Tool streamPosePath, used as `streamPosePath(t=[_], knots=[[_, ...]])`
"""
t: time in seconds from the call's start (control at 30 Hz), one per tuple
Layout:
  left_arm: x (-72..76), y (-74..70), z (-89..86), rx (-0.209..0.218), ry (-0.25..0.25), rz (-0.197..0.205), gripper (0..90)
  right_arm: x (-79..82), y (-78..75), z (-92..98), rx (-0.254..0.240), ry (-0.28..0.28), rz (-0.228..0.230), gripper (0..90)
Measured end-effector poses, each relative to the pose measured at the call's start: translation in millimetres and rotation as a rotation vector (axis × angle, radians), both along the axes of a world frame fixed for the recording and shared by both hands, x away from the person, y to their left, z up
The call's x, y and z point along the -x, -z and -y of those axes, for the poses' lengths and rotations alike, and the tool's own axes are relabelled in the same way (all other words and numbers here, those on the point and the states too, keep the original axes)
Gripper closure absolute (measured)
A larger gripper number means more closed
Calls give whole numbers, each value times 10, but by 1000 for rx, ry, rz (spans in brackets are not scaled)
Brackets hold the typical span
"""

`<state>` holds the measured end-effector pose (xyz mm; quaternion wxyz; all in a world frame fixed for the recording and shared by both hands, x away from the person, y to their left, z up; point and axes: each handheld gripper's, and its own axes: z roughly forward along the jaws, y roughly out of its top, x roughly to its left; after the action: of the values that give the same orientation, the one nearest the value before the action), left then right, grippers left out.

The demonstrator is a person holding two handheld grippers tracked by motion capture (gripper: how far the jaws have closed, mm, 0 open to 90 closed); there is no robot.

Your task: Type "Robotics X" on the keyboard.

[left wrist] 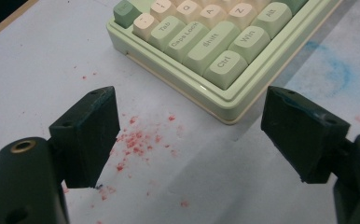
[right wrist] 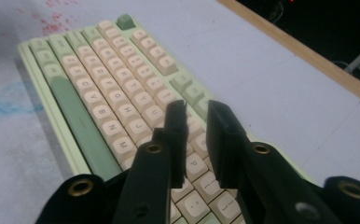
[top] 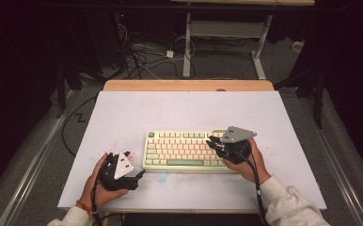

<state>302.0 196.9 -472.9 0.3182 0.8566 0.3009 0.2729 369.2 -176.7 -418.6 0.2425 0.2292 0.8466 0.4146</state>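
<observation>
Black tongs (right wrist: 197, 112) over glossy keycaps (right wrist: 122, 100)

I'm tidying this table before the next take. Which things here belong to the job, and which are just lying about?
In the job:
keyboard
right claw, over the keys, nothing between the jaws
left claw, open beside the keyboard

Lying about:
red specks
blue smudge
floor cables

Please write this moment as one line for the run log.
left gripper: open, beside keyboard corner | right gripper: slightly open above keys, holds nothing
</observation>
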Motion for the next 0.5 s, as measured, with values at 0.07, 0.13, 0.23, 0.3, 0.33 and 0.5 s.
streamPosePath(t=[0.07,0.13,0.23,0.3,0.33,0.5], knots=[[-1,-8,-1,11,-3,-3,201,50,-29,56,-2,0,13,691],[3,-13,1,15,-5,2,204,90,-46,107,-21,-2,28,639],[5,-19,-2,21,-10,3,210,162,-49,190,-52,-2,44,522],[6,-22,-5,23,-9,0,213,213,-32,233,-63,7,62,456],[7,-21,-3,23,-8,0,215,238,-20,257,-75,17,72,430],[4,-18,5,24,-3,-3,215,352,28,364,-77,56,117,336]])
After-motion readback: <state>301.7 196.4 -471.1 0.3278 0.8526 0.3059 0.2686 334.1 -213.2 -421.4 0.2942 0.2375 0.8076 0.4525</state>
